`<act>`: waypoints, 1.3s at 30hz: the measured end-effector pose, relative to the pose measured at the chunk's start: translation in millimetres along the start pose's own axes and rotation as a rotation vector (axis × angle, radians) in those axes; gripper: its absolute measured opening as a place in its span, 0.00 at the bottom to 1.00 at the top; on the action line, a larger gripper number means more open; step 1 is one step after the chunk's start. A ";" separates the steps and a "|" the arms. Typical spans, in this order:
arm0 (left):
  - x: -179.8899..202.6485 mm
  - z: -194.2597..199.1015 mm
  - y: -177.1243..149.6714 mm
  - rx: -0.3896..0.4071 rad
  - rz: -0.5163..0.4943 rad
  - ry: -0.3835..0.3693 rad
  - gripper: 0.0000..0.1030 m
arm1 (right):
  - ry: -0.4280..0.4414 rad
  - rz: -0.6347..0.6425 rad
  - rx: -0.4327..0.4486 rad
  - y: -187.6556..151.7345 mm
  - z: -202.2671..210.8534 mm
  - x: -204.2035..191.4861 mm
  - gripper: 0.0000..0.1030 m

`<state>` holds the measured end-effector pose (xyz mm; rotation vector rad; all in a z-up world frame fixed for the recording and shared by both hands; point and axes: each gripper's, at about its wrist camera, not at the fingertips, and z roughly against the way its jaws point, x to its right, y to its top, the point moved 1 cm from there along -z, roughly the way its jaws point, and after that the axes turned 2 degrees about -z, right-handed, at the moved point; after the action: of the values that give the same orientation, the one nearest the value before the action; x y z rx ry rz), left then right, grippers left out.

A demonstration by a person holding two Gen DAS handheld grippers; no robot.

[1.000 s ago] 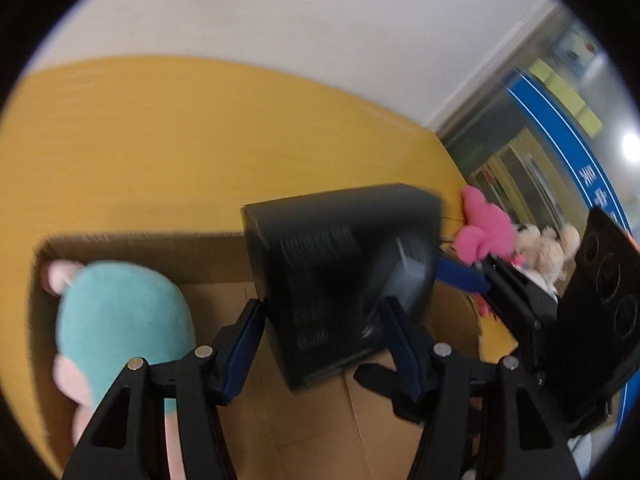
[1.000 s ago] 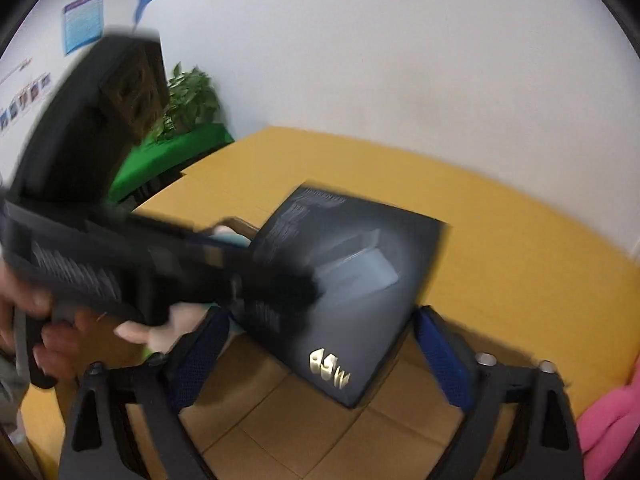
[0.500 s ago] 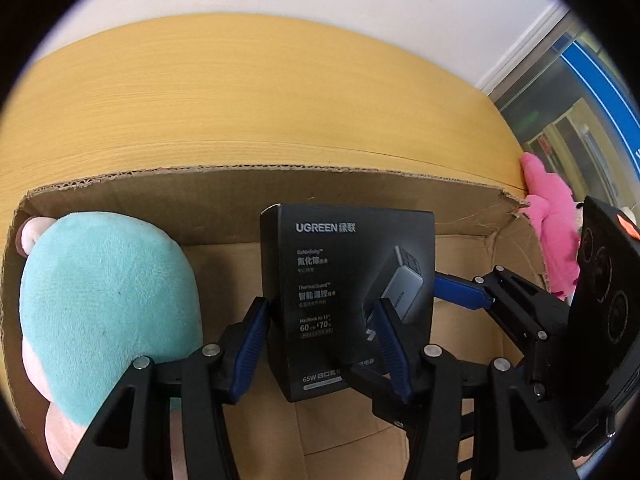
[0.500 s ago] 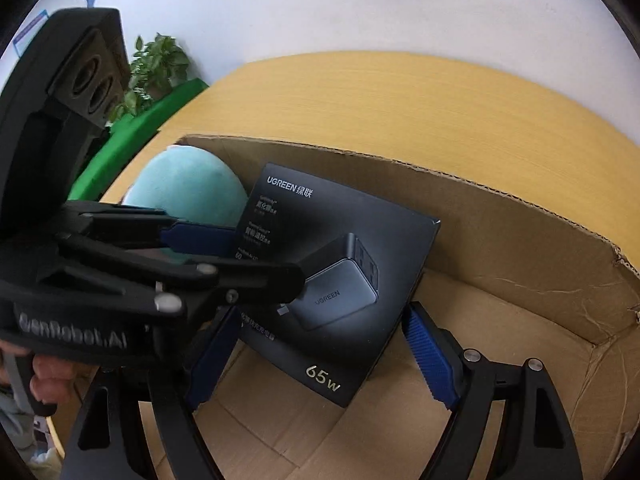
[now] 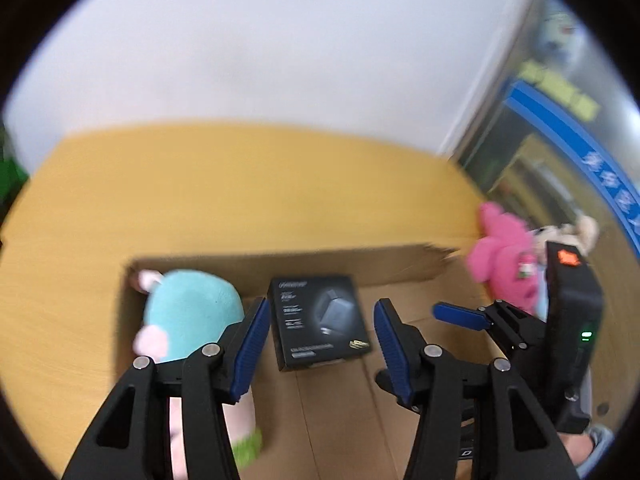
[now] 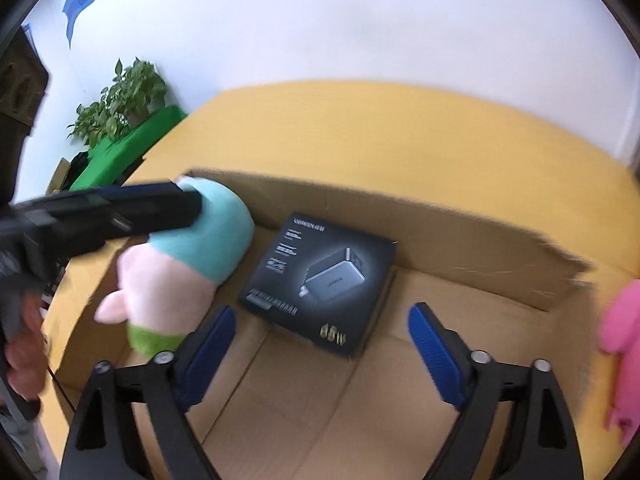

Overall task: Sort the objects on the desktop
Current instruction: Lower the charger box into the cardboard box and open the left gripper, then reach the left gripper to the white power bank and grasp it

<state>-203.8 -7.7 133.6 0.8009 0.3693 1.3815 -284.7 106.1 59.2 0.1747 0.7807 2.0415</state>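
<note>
A black charger box [image 5: 316,332] [image 6: 320,276] lies flat on the floor of an open cardboard carton [image 5: 320,264] [image 6: 440,232], next to a teal and pink plush [image 5: 192,312] [image 6: 208,240]. My left gripper [image 5: 320,304] hangs above the carton, its jaws opening, and no pad touches the charger box below. My right gripper [image 6: 322,310] hovers over the carton's near side, its jaws opening wide with nothing between them. In the right wrist view the left gripper [image 6: 120,208] crosses in front of the plush.
The carton sits on a yellow table [image 5: 240,180] against a white wall. A pink plush [image 5: 504,256] [image 6: 620,328] lies just outside the carton's right end. A potted plant [image 6: 120,104] stands beyond the table's left. A person's hand [image 6: 24,356] holds the left gripper.
The charger box, held upright between the left jaws before, now lies flat in the carton. The left gripper has pulled up and away from it. The right jaws have spread wider.
</note>
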 end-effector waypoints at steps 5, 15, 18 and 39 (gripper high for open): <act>24.8 119.3 -47.1 0.232 -0.129 0.054 0.79 | -0.101 0.027 0.120 -48.1 93.9 -31.1 1.00; 50.2 200.4 -151.2 0.331 -0.156 0.130 0.81 | -0.214 -0.052 0.301 -150.5 212.1 -74.1 1.00; 55.5 208.0 -169.5 0.344 -0.143 0.120 0.81 | -0.239 -0.051 0.323 -171.5 228.5 -89.1 1.00; 70.7 188.0 -221.1 0.292 -0.083 0.081 0.78 | -0.285 -0.030 0.312 -219.8 235.5 -110.3 1.00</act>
<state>94.3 9.6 126.1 0.9581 0.6714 1.3016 30.7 209.9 134.5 0.6126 0.9078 1.8042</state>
